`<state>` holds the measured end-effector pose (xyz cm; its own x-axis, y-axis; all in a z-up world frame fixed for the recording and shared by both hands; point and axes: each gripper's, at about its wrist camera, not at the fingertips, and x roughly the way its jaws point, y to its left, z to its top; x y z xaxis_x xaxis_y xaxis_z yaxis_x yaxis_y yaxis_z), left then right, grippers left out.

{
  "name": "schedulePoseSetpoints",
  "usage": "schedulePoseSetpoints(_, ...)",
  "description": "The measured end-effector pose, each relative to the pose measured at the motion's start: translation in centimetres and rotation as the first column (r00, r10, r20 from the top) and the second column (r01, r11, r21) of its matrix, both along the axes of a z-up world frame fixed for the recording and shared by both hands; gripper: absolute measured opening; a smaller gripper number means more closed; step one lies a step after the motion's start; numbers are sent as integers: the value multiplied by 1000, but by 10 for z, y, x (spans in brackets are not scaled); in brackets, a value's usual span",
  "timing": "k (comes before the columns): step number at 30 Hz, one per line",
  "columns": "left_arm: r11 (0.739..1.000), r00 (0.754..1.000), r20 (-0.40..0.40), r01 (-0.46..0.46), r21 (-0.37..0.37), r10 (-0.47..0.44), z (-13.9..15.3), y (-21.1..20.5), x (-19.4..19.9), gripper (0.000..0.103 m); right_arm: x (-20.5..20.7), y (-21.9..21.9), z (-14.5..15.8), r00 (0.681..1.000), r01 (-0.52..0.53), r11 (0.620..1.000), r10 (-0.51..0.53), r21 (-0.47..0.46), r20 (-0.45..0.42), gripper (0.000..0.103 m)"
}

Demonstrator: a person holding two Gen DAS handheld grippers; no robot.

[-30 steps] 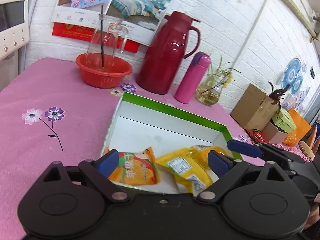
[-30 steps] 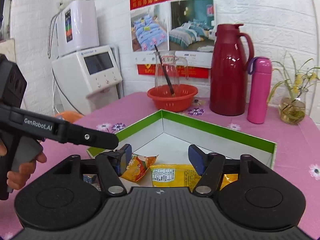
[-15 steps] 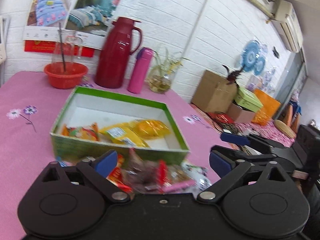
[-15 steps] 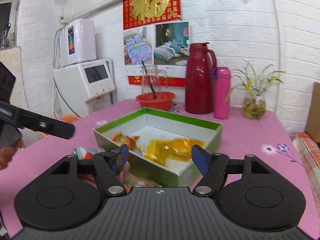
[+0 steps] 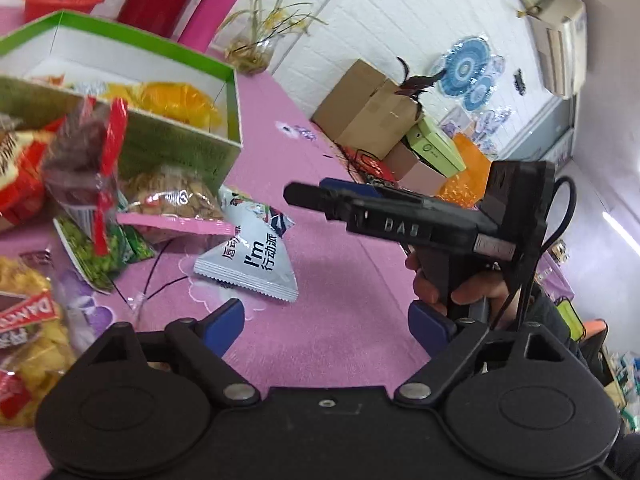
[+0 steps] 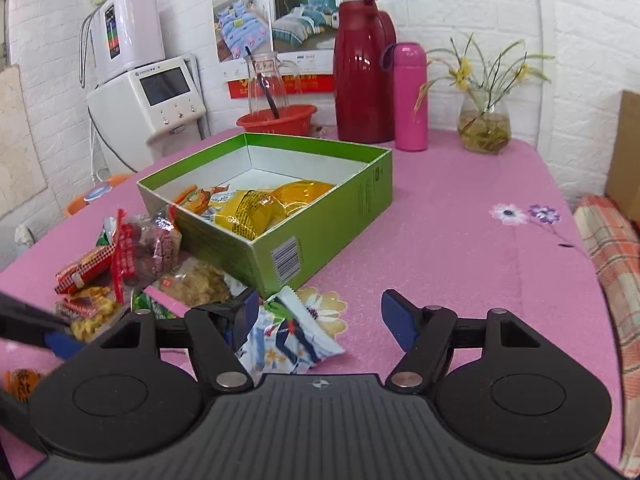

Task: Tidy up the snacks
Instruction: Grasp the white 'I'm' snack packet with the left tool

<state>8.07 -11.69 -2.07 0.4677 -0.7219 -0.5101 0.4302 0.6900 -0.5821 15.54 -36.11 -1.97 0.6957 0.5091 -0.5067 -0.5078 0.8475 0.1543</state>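
Both grippers are hanging spread wide, gripping nothing: the left above the pink table, the right over a white packet. Loose snacks are lying beside the green box, yellow packs inside

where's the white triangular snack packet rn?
White triangular packet lies on the pink tablecloth just outside the green box near corner, beside the peanut bag, ahead of the open left gripper.
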Motion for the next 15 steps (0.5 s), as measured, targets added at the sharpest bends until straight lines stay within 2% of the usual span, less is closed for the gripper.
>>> schedulePoseSetpoints(2,1000,1000,-8,-28,13,29,-5,-5,8,93,13,3,-5,999,-35,999,36,19,-34,101)
schedulePoseSetpoints(4,997,998,1,-66,45,66,-7,-7,15,84,23,6,-14,995,-66,997,68,32,-69,93)
schedulePoseSetpoints(6,994,996,-7,-93,62,94,-11,-6,21,74,28,3,-22,988,-86,993,96,83,-125,69)
schedulePoseSetpoints(8,992,994,-21,-105,71,107,-14,-3,26,62,25,-7,-27,978,-101,980,130,171,-162,58)
schedulePoseSetpoints(9,990,993,-27,-115,78,117,-17,1,28,61,20,-12,-28,974,-110,973,146,201,-173,55)
schedulePoseSetpoints(13,988,988,-58,-138,70,142,-22,11,34,60,-9,-22,-34,971,-106,968,150,229,-187,55)
schedulePoseSetpoints(15,988,988,-58,-137,66,141,-22,13,36,60,-24,-27,-37,969,-89,962,145,260,-202,59)
